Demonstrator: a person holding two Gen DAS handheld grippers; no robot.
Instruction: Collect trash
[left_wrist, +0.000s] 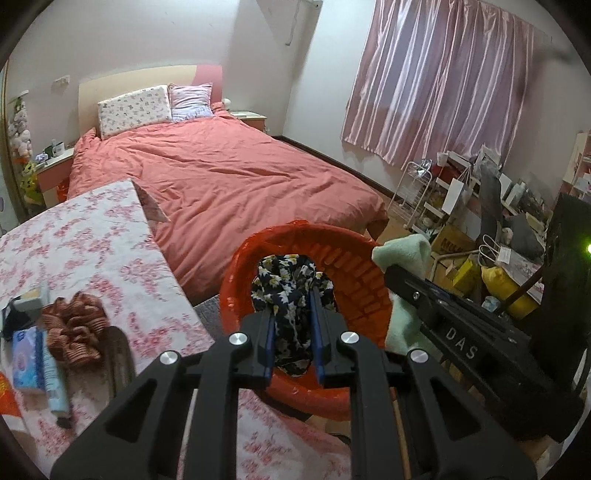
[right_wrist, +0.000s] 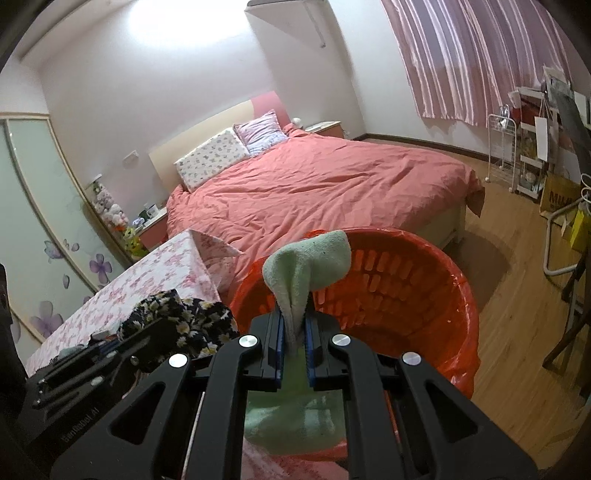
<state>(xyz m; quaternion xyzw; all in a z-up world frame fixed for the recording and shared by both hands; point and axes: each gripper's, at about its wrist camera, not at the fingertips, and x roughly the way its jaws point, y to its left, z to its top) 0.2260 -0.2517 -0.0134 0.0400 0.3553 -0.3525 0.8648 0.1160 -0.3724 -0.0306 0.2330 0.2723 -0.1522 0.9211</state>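
On my left, the desk (left_wrist: 92, 236) with its flowered cloth carries a crumpled brown-striped scrunchie (left_wrist: 74, 328), a blue packet (left_wrist: 27, 362) and some small dark things at the edge that I cannot make out.

My left hand-held gripper (left_wrist: 293, 332) is clamped on a dark floral cloth (left_wrist: 291, 291), which bunches above the fingertips and hangs down between the jaws. The red bin (left_wrist: 354, 269), lined with a red bag, lies directly ahead and below; the cloth already sits over its mouth, toward the near-left rim. The cloth's long axis runs along my fingers, pointing into the bin.

To the right, my right hand-held gripper (right_wrist: 294, 332) is pinched tight on a pale green towel (right_wrist: 310, 258), whose upper end flops over toward the bin (right_wrist: 424, 295) while the rest drapes under the jaws. The right one seems the nearer to the bin's middle; the left one hangs closer to the rim by the desk.

I judge that both pieces only need letting go over the opening.

The bin's bottom is hidden behind the cloth and my jaws, so I cannot tell what lies in it. Its near rim is cut off by the gripper bodies in both views.
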